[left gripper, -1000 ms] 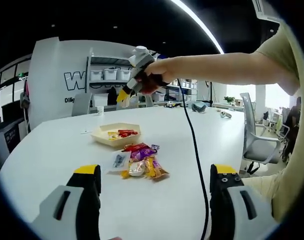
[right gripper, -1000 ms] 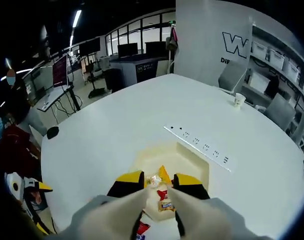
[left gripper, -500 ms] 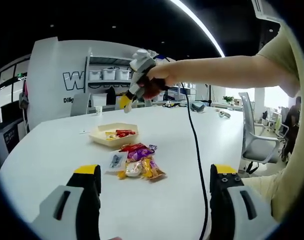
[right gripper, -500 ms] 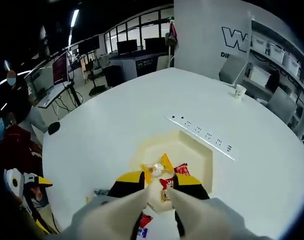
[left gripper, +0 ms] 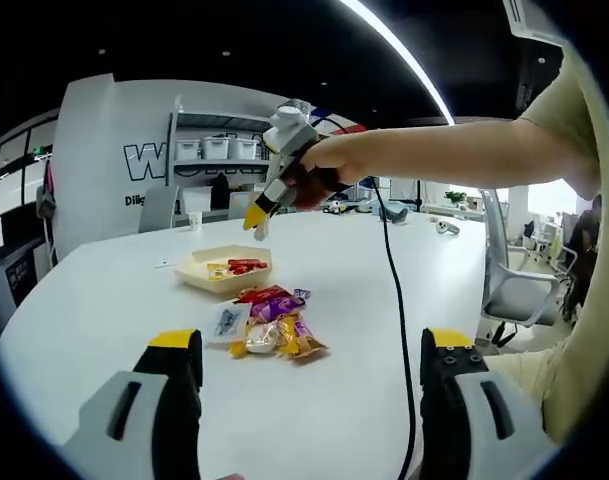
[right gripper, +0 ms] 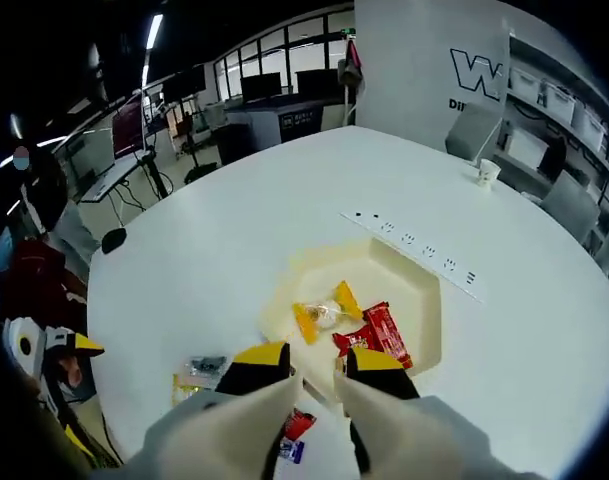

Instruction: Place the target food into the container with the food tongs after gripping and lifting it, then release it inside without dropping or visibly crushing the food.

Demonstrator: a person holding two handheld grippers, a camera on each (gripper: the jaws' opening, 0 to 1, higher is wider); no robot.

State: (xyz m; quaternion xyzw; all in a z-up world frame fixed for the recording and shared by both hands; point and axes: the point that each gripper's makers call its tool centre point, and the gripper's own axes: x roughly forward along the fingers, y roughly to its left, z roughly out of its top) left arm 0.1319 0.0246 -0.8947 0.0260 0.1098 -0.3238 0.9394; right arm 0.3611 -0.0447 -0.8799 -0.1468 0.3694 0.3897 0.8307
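Candy (right gripper: 321,316) in the yellow twist wrapper now sits in the cream tray (right gripper: 416,292), mid-frame, beside a red packet (right gripper: 377,335); half a second ago the right gripper (right gripper: 316,366) held it. Jaws now slightly apart, empty, so drop's done. Left gripper (left gripper: 309,345) wide apart, idle.

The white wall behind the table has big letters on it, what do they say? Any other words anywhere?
"W": big dark letter on the white wall; the rest is cut off or hidden.
Smaller line under it: too blurred to read.
Candy wrappers on the table and in the tray: print too small to read.
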